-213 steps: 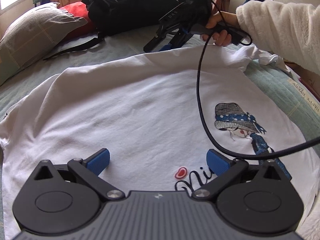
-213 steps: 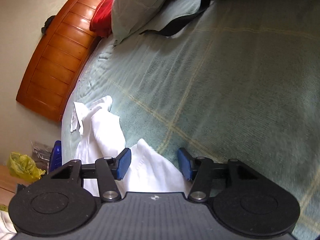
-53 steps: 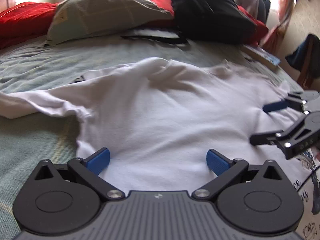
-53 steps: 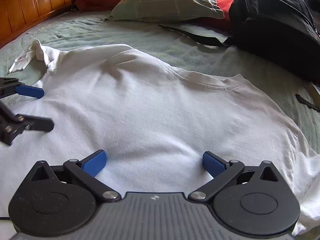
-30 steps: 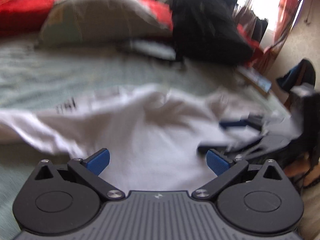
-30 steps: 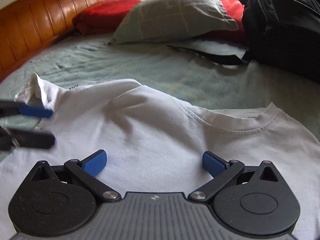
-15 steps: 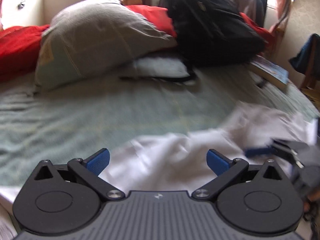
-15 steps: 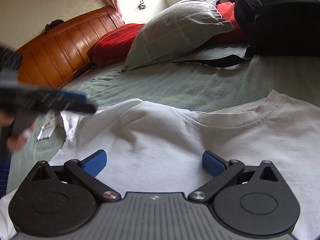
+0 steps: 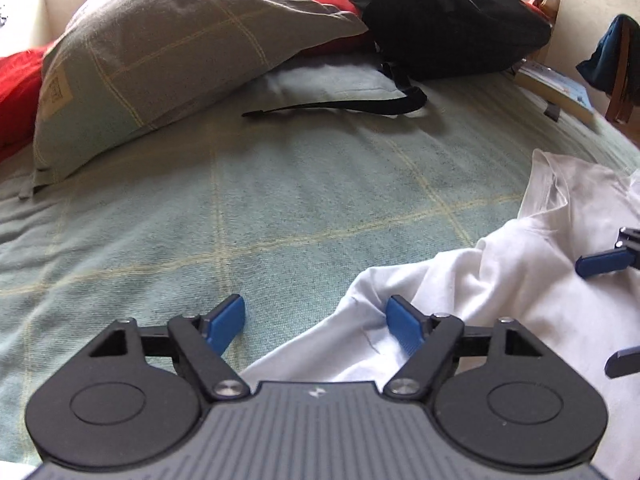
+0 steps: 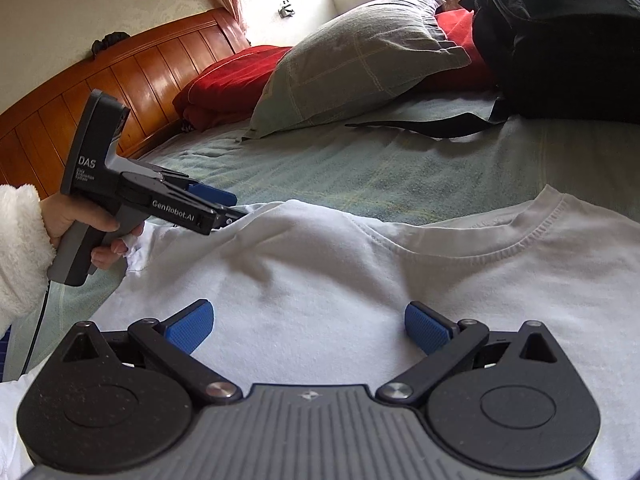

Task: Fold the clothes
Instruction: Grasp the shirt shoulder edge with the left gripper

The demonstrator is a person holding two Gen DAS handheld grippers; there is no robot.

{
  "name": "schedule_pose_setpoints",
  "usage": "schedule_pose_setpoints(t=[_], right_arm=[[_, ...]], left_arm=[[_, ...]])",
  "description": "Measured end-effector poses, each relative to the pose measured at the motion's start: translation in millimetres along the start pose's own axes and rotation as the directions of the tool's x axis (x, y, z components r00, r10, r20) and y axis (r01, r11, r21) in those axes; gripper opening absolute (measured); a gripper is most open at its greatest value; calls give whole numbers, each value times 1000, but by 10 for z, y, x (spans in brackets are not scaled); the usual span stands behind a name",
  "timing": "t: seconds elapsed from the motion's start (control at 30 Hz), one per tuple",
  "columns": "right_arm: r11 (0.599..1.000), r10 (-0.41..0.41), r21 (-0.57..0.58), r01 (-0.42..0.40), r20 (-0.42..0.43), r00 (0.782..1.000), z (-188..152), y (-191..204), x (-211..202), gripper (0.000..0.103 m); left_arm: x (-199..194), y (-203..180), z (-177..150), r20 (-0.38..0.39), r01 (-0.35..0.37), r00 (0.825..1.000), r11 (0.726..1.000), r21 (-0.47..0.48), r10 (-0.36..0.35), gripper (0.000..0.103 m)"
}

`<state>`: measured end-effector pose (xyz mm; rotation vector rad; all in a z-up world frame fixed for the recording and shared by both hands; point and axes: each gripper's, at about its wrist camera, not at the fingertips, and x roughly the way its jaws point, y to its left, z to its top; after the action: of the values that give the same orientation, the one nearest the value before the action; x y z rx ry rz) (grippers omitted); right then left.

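Note:
A white T-shirt [image 10: 360, 280] lies spread on the green checked bedspread [image 9: 280, 200], its collar [image 10: 520, 236] towards the pillows. My right gripper [image 10: 308, 326] hovers open over the chest, just below the collar, with nothing held. My left gripper [image 9: 314, 324] is open at the shirt's shoulder edge. Its right pad [image 9: 404, 326] touches the cloth and its left pad [image 9: 224, 322] is over bare bedspread. In the right wrist view the left gripper [image 10: 230, 206] reaches in from the left, held by a hand [image 10: 86, 224] in a white fluffy sleeve. The right gripper's fingertips [image 9: 600, 264] show at the left wrist view's right edge.
A grey-green pillow [image 9: 180, 52], red pillows [image 10: 236, 80] and a black backpack [image 9: 440, 20] with a loose strap [image 9: 340, 106] lie at the head of the bed. A wooden headboard [image 10: 100, 92] stands behind. A book [image 9: 560, 88] sits at the bed's right side.
My left gripper has swung to the shirt's shoulder edge and its fingers have narrowed around the cloth's edge. The right gripper stays open over the chest, now angled more towards the headboard.

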<state>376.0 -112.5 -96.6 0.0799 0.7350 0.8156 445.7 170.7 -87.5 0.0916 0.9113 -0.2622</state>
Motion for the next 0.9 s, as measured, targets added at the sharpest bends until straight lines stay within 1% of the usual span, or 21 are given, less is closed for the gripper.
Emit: schedule_pose_setpoints(t=[0.03,0.07,0.13,0.17,0.2,0.23,0.27,0.3,0.33,0.4,0.47,0.53,0.63,0.7,0.9], right_arm=[[1000,-1,-2,1,0,1000,1,1,2,103],[1000,-2,-3,2,-1,1000,2,1,4,103],[1000,-2,-3,2,0,1000,3,-1,4,103],[1000,-1,-2,1,0,1000,3,-2,5,103],[1000,-1,-2,1,0,1000,4,-2,5,103],[1000,-1,-2,1,0,1000,4,-3,4,103],[1000,0,-1,0,0,1000,4,-5,4,103],[1000,1,0,-1,1,1000,5,-8,3,103],[1000,2,1,-2,1,1000,6,-10,3,103],[1000,4,3,-4,2,1000,7,-16,2,103],[1000,5,5,-5,2,1000,9,-22,1,103],[1000,8,9,-8,4,1000,10,-28,-1,103],[1000,8,11,-8,5,1000,8,-22,-4,103],[1000,7,10,-8,5,1000,7,-17,-5,103],[1000,9,12,-9,7,1000,10,-24,-4,103]], left_arm=[[13,-25,18,-6,15,1000,1000,4,-15,62],[10,-60,29,-13,23,1000,1000,17,-23,58],[-9,-120,48,-31,41,999,999,32,-40,44],[-25,-139,59,-42,54,998,998,26,-53,40],[-48,-162,62,-51,68,996,997,28,-67,29],[-70,-194,63,-58,76,996,996,34,-74,21],[-94,-243,56,-60,68,996,997,48,-65,18],[-125,-303,38,-56,48,997,996,74,-44,11],[-165,-349,26,-43,26,999,995,96,-22,6],[-268,-410,14,0,-15,1000,993,118,16,5],[-415,-405,30,61,-45,997,994,100,39,5],[-582,-375,49,125,-72,990,994,78,61,5],[-748,-292,70,176,-97,981,994,45,87,5],[-854,-235,83,207,-112,973,993,23,105,5],[-887,-136,79,222,-122,967,992,-24,124,5]])
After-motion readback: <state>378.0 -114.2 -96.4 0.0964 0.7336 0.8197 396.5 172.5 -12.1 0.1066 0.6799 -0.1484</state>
